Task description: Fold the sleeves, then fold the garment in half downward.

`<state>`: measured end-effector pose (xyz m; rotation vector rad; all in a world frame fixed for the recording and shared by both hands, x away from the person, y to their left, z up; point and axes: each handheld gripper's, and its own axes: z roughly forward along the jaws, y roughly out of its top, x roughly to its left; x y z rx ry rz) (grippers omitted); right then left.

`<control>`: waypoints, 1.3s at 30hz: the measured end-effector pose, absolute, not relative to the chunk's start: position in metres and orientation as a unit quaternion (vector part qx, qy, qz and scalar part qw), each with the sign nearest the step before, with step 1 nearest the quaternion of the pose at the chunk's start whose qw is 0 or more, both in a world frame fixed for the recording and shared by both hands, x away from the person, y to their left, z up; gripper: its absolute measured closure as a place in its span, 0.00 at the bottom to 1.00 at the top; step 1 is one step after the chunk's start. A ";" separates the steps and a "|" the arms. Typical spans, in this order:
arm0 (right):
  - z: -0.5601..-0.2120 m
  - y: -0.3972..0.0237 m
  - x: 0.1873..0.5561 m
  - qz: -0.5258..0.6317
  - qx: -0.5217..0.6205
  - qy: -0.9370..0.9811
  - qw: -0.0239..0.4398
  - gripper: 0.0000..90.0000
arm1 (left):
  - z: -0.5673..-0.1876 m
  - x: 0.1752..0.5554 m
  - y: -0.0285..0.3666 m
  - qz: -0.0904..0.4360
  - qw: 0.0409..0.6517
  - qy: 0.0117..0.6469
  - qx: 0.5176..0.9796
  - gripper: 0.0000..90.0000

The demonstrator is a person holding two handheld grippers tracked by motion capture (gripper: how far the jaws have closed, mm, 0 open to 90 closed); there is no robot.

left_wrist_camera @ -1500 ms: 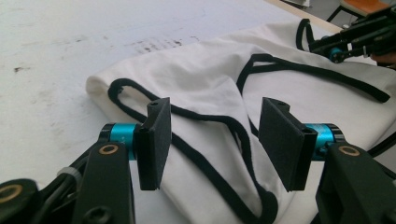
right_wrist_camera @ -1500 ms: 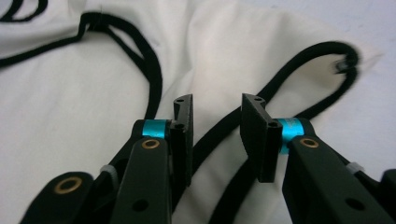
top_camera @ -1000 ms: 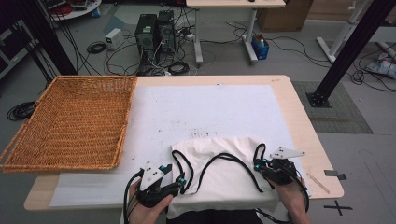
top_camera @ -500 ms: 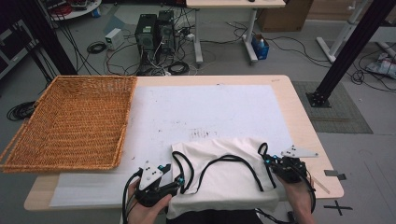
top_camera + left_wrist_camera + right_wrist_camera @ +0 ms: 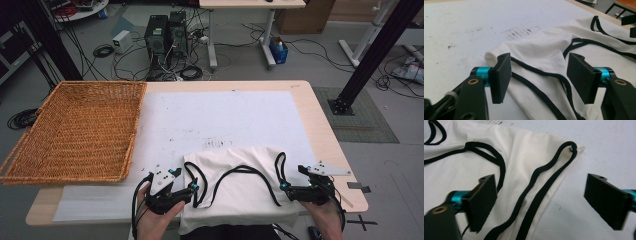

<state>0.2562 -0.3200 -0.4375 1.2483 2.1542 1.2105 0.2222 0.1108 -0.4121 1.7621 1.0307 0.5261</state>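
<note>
A white cloth with black straps lies flat at the table's near edge. My left gripper rests at its left side. In the left gripper view this gripper is open; its jaws have just been opening, and the cloth's folded corner and two black straps lie between the pads, untouched. My right gripper sits at the cloth's right edge. In the right gripper view its jaws have just been opening and stand wide apart over a looped black strap and the cloth's edge, gripping nothing.
A large wicker basket takes up the table's left side. A white sheet covers the tabletop beyond the cloth. Computers and cables lie on the floor behind the table, and a black post stands at the right.
My right gripper has opened and moved a little to the right, off the cloth's right edge. The left jaws stand a little wider; that hand has kept its place.
</note>
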 end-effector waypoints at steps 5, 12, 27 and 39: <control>-0.436 -0.313 0.256 0.434 0.415 0.777 0.189 0.12 | -0.411 0.225 0.109 0.222 0.490 0.423 0.729 0.36; -0.440 -0.309 0.255 0.431 0.406 0.785 0.180 0.12 | -0.411 0.228 0.110 0.225 0.484 0.424 0.732 0.35; -0.438 -0.307 0.257 0.429 0.405 0.787 0.181 0.12 | -0.398 0.315 0.125 0.222 0.461 0.454 0.729 0.35; -0.438 -0.311 0.255 0.427 0.410 0.786 0.180 0.12 | -0.442 0.336 0.112 0.172 0.382 0.475 0.774 0.36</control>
